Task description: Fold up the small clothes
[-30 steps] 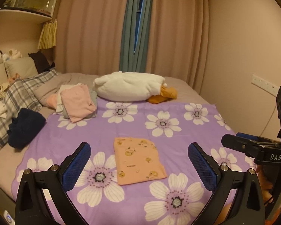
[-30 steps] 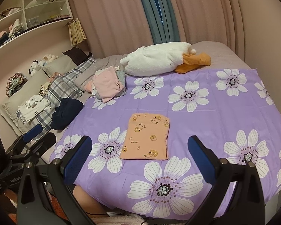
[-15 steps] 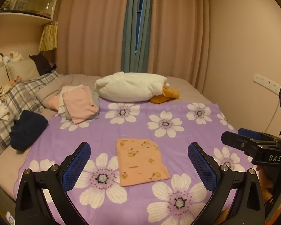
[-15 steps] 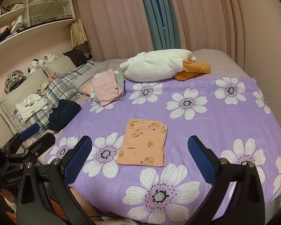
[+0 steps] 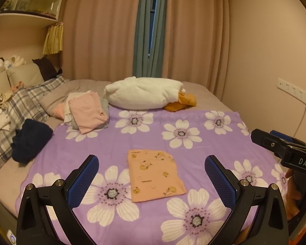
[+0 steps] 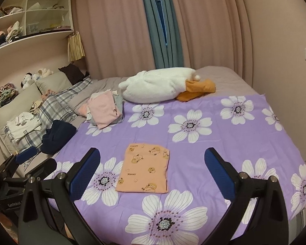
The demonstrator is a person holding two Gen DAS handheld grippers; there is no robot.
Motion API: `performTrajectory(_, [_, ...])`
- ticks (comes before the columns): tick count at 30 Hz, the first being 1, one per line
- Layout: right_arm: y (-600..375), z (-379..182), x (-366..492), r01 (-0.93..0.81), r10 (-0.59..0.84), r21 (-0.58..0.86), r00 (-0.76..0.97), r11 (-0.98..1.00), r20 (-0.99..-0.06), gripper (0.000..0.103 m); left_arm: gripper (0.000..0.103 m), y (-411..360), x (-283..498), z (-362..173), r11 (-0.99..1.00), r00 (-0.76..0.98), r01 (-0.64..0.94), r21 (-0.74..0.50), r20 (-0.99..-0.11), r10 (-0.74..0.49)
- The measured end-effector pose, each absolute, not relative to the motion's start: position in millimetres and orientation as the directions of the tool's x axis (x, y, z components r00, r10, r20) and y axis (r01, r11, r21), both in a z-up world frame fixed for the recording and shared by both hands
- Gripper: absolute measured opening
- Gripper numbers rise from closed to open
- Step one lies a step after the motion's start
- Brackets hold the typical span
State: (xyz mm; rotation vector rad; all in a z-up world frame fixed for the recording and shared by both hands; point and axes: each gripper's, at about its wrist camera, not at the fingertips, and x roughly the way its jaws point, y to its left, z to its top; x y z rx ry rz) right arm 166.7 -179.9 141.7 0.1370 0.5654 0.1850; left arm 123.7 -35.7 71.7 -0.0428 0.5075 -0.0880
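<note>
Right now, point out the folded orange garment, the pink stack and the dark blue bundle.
folded orange garment [image 5: 155, 176], left wrist view, middle of its top face
pink stack [image 5: 87, 112], left wrist view, top layer
dark blue bundle [image 6: 58, 135], right wrist view, centre

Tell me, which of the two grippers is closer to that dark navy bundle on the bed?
Left. The navy bundle lies ahead and to the left of the left gripper. The right gripper is on the left one's other side, farther from the bundle.
</note>
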Motion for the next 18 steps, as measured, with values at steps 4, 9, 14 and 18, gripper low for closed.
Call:
performTrajectory(4, [-177.0,142.8,164.2,-0.111,0.175,0.152,0.839,0.982,-0.516,0.103,0.103,-35.2,122.2,72.7,0.995,0.874,0.072,-0.066,-0.477,-0.094])
performTrajectory(9, [-174.6,144.4,160.6,-0.075,0.121,0.112,0.856,0.991,-0.502,0.103,0.103,-36.9,123.6,71.7,0.996,0.873,0.076,-0.051,-0.478,-0.091])
performTrajectory(14, [-174.9,145.8,160.0,-0.081,0.127,0.113,0.856,0.990,-0.501,0.103,0.103,-38.4,124.0,70.5,0.996,0.871,0.077,-0.046,-0.484,-0.090])
performTrajectory(18, [-173.1,146.0,157.8,-0.042,0.082,0.093,0.867,0.995,-0.491,0.103,0.103,-40.1,121.5,70.3,0.996,0.872,0.076,-0.043,-0.481,-0.087])
